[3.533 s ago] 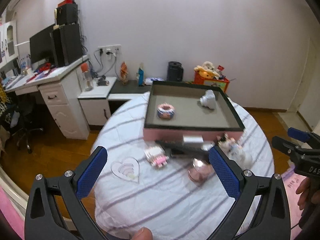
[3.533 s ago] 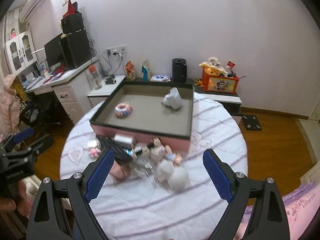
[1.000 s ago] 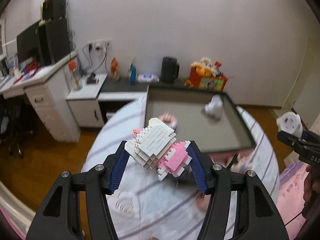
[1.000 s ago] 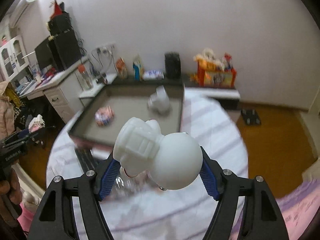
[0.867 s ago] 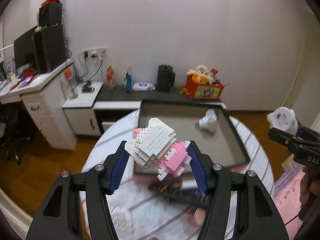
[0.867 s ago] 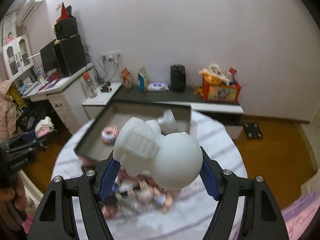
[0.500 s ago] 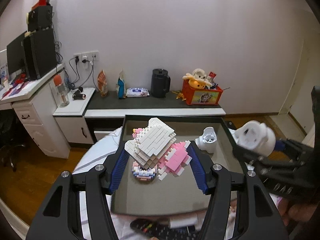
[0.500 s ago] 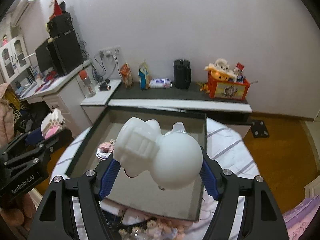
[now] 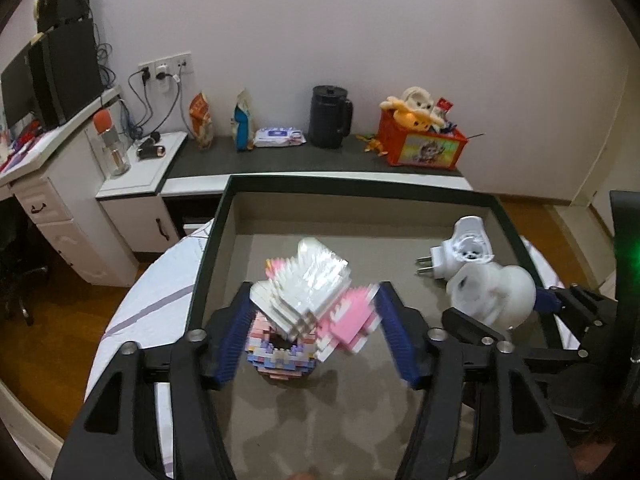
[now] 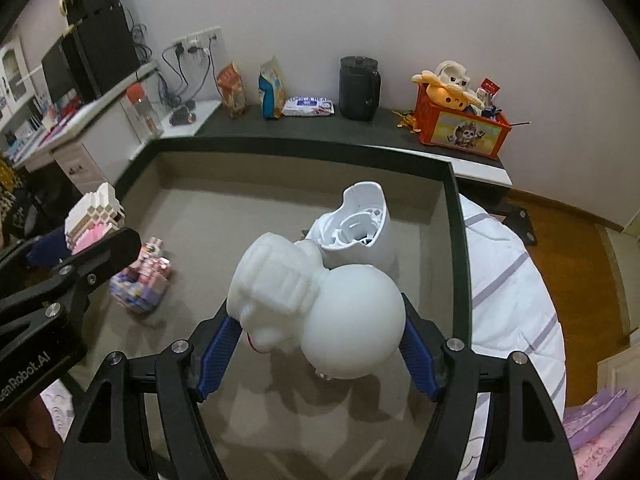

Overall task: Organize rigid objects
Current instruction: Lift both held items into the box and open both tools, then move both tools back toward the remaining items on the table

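Observation:
My left gripper (image 9: pixel 316 340) is shut on a white and pink brick figure (image 9: pixel 312 288) and holds it low over the grey tray (image 9: pixel 400 192), just above a round pastel brick donut (image 9: pixel 280 364) lying in the tray. My right gripper (image 10: pixel 320 340) is shut on a white bulb-shaped figure (image 10: pixel 320 300) and holds it over the tray's (image 10: pixel 304 148) right half. A white plug adapter (image 10: pixel 360 224) lies in the tray just beyond the bulb figure. It also shows in the left wrist view (image 9: pixel 460 248), with the right gripper (image 9: pixel 516 312) beside it.
The tray sits on a round table with a striped white cloth (image 10: pixel 516 280). Behind it a low dark shelf (image 9: pixel 320 156) carries a black jug (image 9: pixel 330 116), packets and an orange toy box (image 9: pixel 420 148). A white desk (image 9: pixel 60 184) stands at the left.
Both grippers have moved forward and down over the tray, each still holding its object. The brick figure now hangs just above the donut, the bulb figure close to the plug adapter.

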`<state>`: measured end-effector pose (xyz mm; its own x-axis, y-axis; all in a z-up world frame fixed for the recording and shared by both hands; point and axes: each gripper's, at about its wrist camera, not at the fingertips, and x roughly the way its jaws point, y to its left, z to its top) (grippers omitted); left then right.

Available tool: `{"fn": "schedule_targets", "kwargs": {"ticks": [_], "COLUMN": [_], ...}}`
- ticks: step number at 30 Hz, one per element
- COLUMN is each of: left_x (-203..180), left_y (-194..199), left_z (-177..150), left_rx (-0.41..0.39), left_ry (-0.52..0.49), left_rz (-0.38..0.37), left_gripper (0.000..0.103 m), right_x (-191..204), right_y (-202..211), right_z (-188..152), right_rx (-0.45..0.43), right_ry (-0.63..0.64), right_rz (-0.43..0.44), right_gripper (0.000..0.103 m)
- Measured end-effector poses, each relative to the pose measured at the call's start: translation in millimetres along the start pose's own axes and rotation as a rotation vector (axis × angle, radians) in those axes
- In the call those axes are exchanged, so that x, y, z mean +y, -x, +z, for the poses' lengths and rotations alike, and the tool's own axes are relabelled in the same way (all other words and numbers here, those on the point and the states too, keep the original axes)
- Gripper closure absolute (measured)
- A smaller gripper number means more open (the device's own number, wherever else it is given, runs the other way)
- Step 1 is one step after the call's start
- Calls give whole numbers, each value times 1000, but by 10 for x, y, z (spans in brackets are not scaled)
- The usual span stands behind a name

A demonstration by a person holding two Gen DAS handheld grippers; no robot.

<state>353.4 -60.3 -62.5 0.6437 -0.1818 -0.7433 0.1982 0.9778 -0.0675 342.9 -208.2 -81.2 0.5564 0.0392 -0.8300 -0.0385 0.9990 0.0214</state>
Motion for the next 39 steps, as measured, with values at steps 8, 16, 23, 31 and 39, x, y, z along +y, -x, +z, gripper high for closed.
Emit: {"fn": "schedule_targets", "kwargs": {"ticks": [8,16,23,31,39], "left_x": [12,105,158,154,117], "left_y": [158,633,1235,1923,2430], "left_z": [1,-96,-315,-677,-1182], "left_rx": [-35,-78,-118,-175,-223], "left_ry": [-13,15,32,39,56], "left_rz": [46,39,57,70,84], "left_gripper": [0,0,0,0,0], "right_x": [1,6,20,78,215], "right_y": [48,358,884,1687,2337], "right_z": [12,-29,-193,-608,-1119], "right_rx": [0,-35,-108,-216,-309], "right_ry": [-12,-26,-52,-57,-28], "right_rz": [-22,6,42,47,54], "right_gripper": [21,0,0,0,0]}}
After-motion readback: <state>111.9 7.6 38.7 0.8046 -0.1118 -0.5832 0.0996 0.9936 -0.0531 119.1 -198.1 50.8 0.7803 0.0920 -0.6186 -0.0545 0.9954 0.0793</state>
